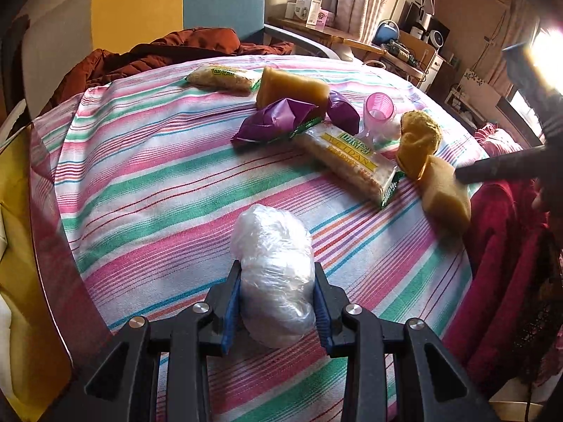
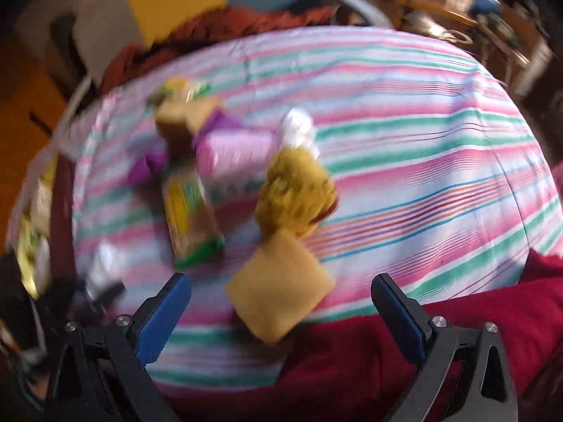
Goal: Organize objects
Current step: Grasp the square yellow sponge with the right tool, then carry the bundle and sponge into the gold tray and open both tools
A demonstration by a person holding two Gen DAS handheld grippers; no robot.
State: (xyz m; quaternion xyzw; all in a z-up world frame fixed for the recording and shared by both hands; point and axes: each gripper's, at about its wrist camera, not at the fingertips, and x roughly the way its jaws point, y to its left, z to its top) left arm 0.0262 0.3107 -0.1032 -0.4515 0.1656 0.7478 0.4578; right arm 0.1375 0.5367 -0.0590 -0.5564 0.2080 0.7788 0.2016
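Note:
My left gripper (image 1: 278,277) is shut on a crumpled clear plastic bag (image 1: 272,274), held just over the striped cloth (image 1: 158,176). Farther off lie a yellow-labelled cracker pack (image 1: 352,158), a purple wrapper (image 1: 274,119), a pink cup (image 1: 378,110) on its side, a tan sponge block (image 1: 292,88), a mustard cloth (image 1: 418,144) and a yellow sponge (image 1: 447,193). The right wrist view is blurred: my right gripper (image 2: 281,292) stands open, above and around the near yellow sponge (image 2: 279,290), with the pads apart from it. The mustard cloth (image 2: 295,197) lies just beyond.
A second cracker pack (image 1: 225,77) lies at the far side. A rust-coloured jacket (image 1: 176,52) and a chair (image 1: 211,3) stand behind the table. Red fabric (image 2: 387,334) hangs at the near edge. A cluttered desk (image 1: 352,38) is at the back right.

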